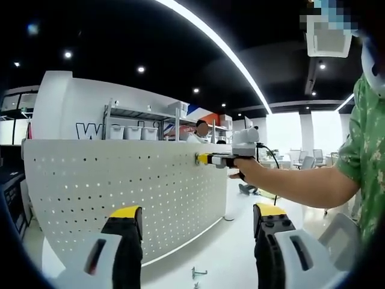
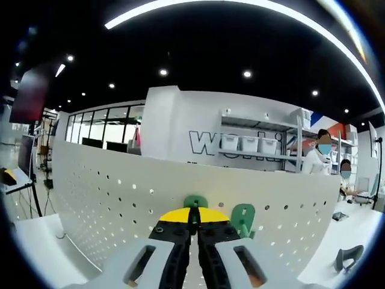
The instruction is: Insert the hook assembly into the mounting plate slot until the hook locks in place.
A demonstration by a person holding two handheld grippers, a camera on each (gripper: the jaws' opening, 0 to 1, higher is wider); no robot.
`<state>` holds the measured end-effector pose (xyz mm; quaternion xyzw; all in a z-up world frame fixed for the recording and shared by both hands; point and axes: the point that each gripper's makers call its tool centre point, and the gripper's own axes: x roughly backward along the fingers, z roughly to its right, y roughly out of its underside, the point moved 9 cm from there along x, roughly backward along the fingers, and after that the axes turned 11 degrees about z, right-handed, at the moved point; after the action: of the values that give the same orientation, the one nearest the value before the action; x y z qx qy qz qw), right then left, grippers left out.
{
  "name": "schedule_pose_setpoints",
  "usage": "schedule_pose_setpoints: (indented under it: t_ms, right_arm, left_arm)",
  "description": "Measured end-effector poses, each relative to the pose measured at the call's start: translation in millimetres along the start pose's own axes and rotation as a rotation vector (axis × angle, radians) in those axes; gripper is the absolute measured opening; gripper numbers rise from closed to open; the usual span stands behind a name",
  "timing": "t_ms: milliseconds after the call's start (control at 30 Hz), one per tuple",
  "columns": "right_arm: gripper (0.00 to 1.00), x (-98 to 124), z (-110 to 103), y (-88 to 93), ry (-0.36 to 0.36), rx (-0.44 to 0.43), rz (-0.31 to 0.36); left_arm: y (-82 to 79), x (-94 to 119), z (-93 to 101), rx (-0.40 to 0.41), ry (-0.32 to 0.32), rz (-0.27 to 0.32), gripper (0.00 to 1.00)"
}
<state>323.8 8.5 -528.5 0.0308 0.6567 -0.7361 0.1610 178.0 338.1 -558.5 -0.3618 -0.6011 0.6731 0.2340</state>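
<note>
Jaws pinched on green hook against pegboard; left jaws wide, level.

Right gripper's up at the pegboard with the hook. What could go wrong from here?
1. The right gripper looks shut on the green hook, close against the pegboard; its fingers hide the contact, so a misaligned insertion may go unnoticed.
2. The left gripper hangs open, away from the board, so nothing steadies it if pushed.
</note>
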Motion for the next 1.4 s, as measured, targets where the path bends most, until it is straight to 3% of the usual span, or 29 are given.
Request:
schedule_pose_setpoints:
  t_ms: [1400]
  right_arm:
    - [0.0,7.1,-0.8,0.6,0.028,-0.009,0.018]
  left_arm:
    - [-0.7,0.1,2.4,-0.006,0.01,-0.005,0.76]
